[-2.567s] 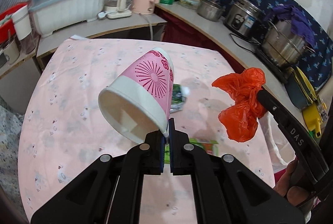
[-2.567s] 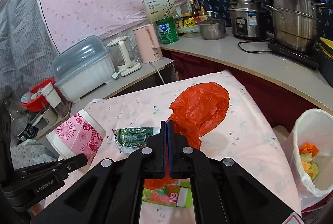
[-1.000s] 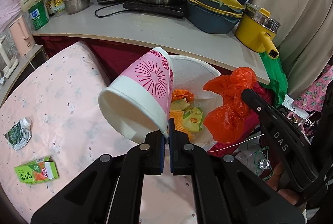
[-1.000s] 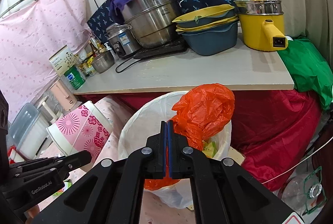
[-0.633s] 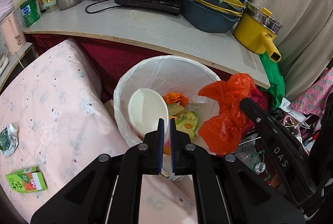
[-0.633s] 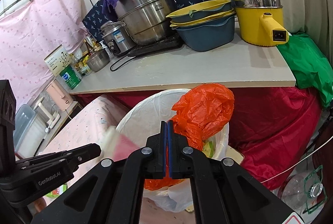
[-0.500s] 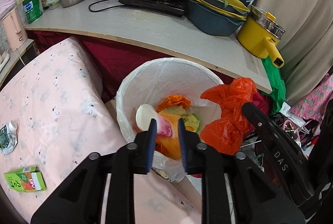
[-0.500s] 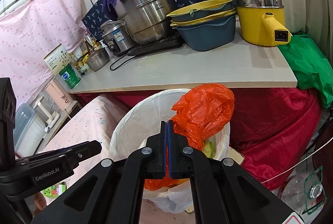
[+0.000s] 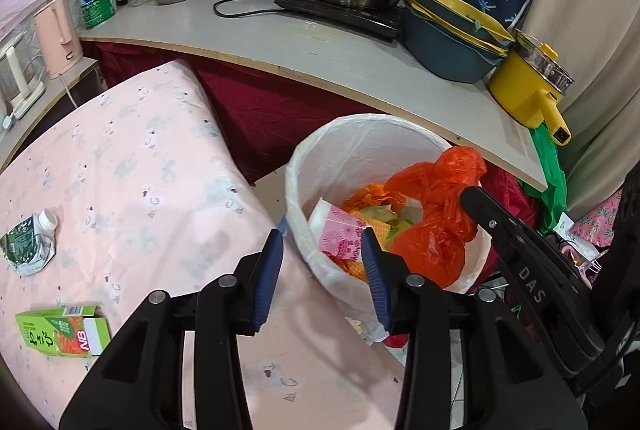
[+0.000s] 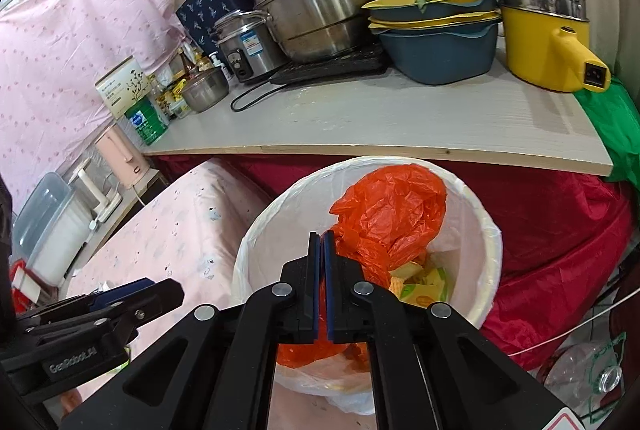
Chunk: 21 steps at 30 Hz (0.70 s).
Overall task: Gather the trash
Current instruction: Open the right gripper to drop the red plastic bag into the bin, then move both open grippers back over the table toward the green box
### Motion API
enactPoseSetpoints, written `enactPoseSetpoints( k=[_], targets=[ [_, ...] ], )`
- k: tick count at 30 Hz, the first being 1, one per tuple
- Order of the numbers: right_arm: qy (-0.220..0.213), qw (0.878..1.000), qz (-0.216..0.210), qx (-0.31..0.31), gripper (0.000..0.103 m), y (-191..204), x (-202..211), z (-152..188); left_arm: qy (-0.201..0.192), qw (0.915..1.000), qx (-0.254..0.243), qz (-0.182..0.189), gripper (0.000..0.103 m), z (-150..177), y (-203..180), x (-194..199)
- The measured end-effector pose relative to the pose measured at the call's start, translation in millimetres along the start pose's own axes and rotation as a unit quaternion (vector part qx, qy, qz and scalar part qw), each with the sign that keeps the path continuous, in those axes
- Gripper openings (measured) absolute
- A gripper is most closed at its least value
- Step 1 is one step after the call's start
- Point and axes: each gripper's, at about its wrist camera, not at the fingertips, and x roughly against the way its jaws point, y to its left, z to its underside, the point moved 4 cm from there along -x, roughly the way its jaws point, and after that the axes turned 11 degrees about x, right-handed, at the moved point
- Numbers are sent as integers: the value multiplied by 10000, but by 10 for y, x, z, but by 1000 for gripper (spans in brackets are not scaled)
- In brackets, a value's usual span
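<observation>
Lying on the pink desk (image 9: pixel 132 166), a green carton (image 9: pixel 60 330) and crushed pouch (image 9: pixel 28 242) await collection. Left hand-held gripper (image 9: pixel 322 270), jaws just opening, stands empty, its pink cup (image 9: pixel 340 238) in the bin (image 9: pixel 296 166); right hand-held gripper (image 10: pixel 322 286) pinches the orange bag (image 10: pixel 392 214) above it.

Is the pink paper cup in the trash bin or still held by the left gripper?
In the bin. The pink paper cup lies tipped among scraps inside the trash bin; the left gripper is open and empty.
</observation>
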Motion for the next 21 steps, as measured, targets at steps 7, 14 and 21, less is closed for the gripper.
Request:
enactPoseSetpoints(
  k=[7,14,21],
  targets=[
    [78,9999,34,87,13,188,-63,-8,-116,9997,210,-97,47,-38,255,88],
    [-38,9998,37,211,23,365,46,-57,-206,9991,366,-111,51,-34,429,209],
    [-136,9992,-51,378,24,591,166,-129,-308,9980,531,-125,51,-13,628,371]
  ],
)
